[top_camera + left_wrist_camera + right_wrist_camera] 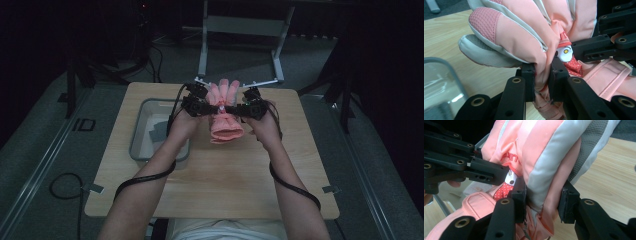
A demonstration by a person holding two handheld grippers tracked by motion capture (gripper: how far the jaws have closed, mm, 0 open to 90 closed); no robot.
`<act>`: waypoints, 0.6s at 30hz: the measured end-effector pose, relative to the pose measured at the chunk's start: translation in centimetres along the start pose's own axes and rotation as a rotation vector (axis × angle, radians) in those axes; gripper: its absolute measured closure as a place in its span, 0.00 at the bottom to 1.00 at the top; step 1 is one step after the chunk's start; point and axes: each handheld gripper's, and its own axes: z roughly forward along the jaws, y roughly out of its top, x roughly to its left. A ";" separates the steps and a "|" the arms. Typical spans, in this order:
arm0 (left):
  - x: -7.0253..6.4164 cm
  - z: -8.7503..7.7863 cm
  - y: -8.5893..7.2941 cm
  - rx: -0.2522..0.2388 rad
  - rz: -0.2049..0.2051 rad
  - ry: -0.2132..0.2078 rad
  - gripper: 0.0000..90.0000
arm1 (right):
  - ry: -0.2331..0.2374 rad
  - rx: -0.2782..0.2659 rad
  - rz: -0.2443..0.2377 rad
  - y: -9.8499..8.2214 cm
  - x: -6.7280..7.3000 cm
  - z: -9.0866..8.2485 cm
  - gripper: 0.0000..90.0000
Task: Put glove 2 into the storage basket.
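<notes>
A pale wooden rectangular table point(150, 185) carried a clear plastic tub point(141, 112) at its left. Above the table's far middle hung a padded pink-and-white winter glove point(224, 112), long axis running away from the person, fingers farthest. The left gripper point(543, 75) pinched its left edge, the right gripper point(543, 195) clamped its right edge, both equally near.

Overhead view; two close glove point(524, 37) views
</notes>
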 end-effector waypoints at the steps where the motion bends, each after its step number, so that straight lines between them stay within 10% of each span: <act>1: 0.1 -0.2 0.0 -0.001 -0.005 0.001 0.86 | 0.001 0.000 -0.002 0.1 0.2 0.1 0.71; 18: 3.6 -3.4 -1.6 -0.012 -0.065 0.061 0.86 | 0.039 0.024 -0.053 2.5 3.6 3.4 0.71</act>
